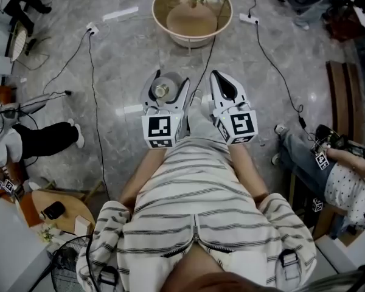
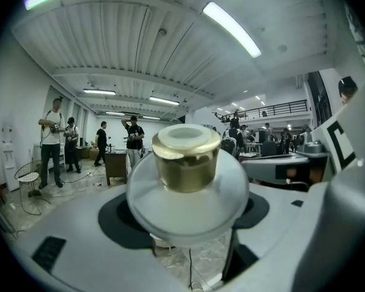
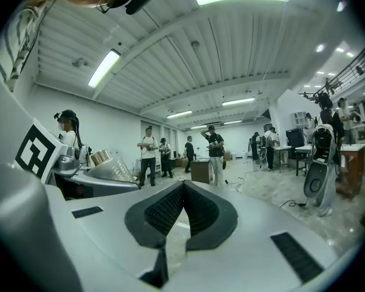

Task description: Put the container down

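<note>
On the far left of the head view, a seated person's dark trouser leg is stretching across the grey marble floor. At centre, a person in a striped top is holding both tools out over that floor. The left gripper is pinching the container, a pale rounded jar with a gold cap, which is hanging in the air between its jaws. In the left gripper view, the left gripper is clamping the container with the cap pointing away from the camera. Just beside it, the right gripper is carrying nothing. In the right gripper view, the right gripper is showing its jaws pressed together. Beyond both, a round tan table is standing.
</note>
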